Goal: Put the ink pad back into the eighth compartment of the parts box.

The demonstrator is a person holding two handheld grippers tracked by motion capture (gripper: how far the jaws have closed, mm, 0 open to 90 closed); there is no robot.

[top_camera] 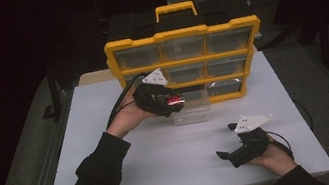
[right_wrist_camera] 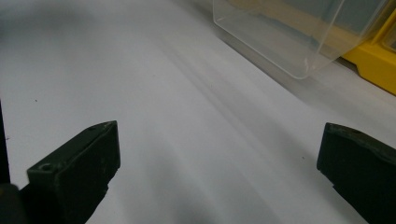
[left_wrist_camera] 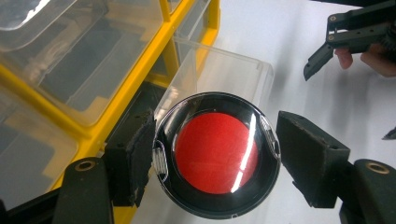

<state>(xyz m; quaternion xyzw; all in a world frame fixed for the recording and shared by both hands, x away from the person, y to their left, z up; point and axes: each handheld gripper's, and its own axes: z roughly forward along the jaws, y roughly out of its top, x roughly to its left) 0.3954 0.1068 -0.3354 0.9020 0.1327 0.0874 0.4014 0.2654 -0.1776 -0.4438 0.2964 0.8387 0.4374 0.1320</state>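
A round black-rimmed disc with a red centre (left_wrist_camera: pixel 215 154) sits between the pads of my left gripper (left_wrist_camera: pixel 215 126), which is shut on it from both sides. In the high view this left gripper (top_camera: pixel 170 106) holds the red disc (top_camera: pixel 174 100) just above a clear drawer (top_camera: pixel 192 110) pulled out of the yellow organizer (top_camera: pixel 182 34). In the left gripper view the drawer (left_wrist_camera: pixel 219 70) lies right behind the disc. My right gripper (top_camera: pixel 226 140) rests low at the table's near right, jaws wide open with nothing between them. The right gripper (right_wrist_camera: pixel 217 172) faces bare table, with the clear drawer (right_wrist_camera: pixel 289 32) farther off.
The yellow organizer stands upright at the back of the white table (top_camera: pixel 163 158), with rows of clear drawers and a handle on top. Its yellow frame (right_wrist_camera: pixel 373 60) is at the right gripper view's edge. The other gripper (left_wrist_camera: pixel 345 37) is seen at the upper right of the left gripper view.
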